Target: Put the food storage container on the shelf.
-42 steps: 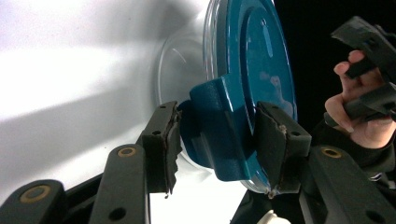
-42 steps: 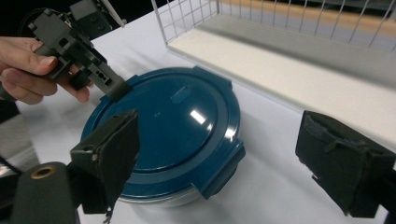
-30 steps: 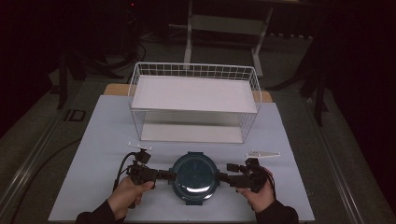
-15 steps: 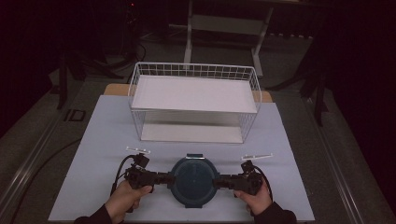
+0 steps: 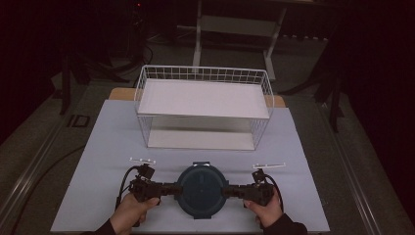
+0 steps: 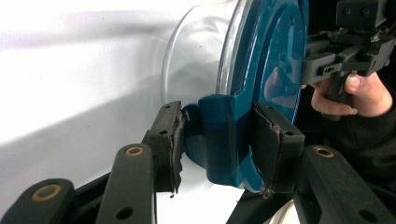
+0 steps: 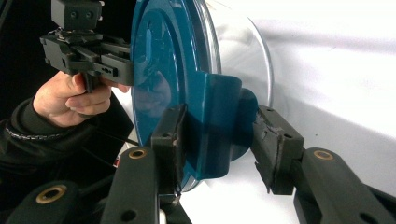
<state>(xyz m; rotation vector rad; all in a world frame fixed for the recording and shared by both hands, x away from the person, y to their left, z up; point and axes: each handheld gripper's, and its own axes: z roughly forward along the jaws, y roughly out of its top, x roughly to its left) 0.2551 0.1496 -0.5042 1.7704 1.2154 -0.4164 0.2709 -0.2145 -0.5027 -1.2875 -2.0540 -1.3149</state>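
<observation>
A round container with a dark blue lid (image 5: 201, 188) and a clear body (image 6: 201, 56) sits between the two grippers near the table's front edge. My left gripper (image 5: 169, 188) is at its left side and my right gripper (image 5: 231, 190) at its right. In the left gripper view the jaws (image 6: 219, 140) are shut on a blue lid tab (image 6: 212, 116), pads pressing both faces. In the right gripper view the jaws (image 7: 219, 140) clasp the opposite blue tab (image 7: 215, 107). Each view shows the other hand and its gripper beyond the lid.
A white wire basket (image 5: 203, 69) with a flat white shelf inside stands at the middle back of the white table (image 5: 107, 142). A metal stand (image 5: 240, 24) and dark floor lie beyond. Open table surface lies between basket and container.
The container has shifted slightly toward the table's front edge and its lid has lost the bright reflection. Both grippers moved with it and kept their hold.
</observation>
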